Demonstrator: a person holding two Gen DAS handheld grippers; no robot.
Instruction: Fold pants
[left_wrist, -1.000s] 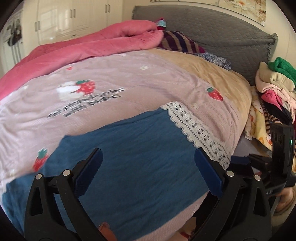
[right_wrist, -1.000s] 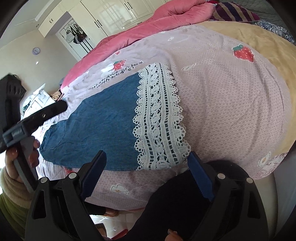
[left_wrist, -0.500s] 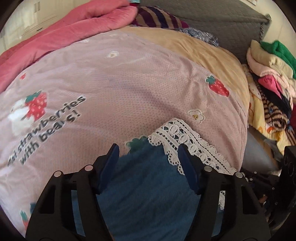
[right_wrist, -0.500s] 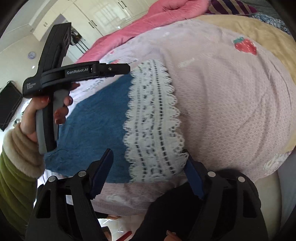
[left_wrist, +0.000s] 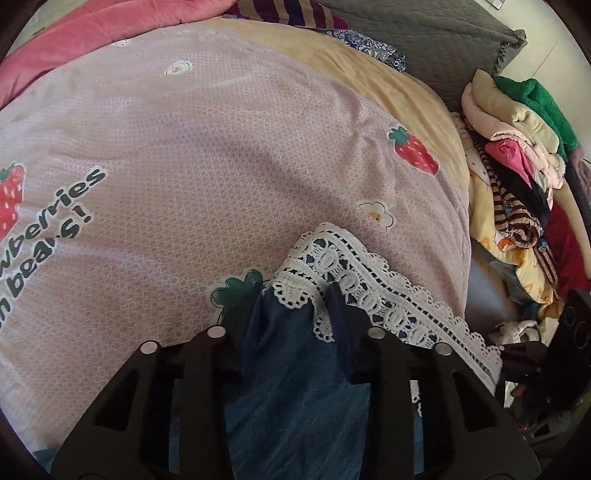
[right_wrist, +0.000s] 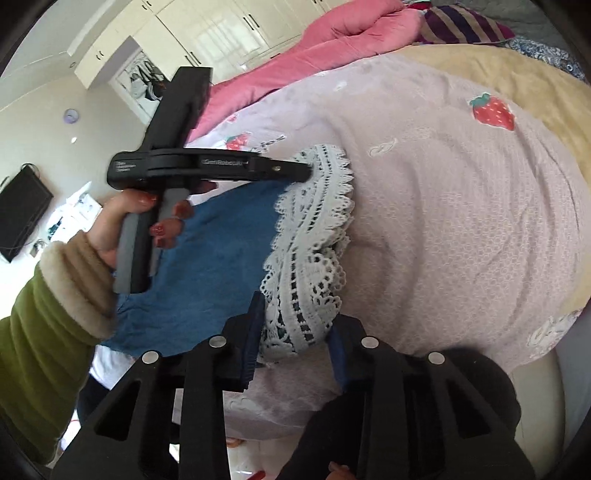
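Two grippers pinch the lace hem of the blue pants, which lie on the pink strawberry quilt near the bed's near edge. The left gripper has just been closing and now clamps the hem's far corner, denim and lace bunched between its fingers. The right gripper has also just been closing, and its fingers squeeze the hem's near corner. The lace band runs from one gripper to the other, while the pants' long axis stretches away toward the left hand. Folding probably means carrying this hem along that axis toward the unseen waist end.
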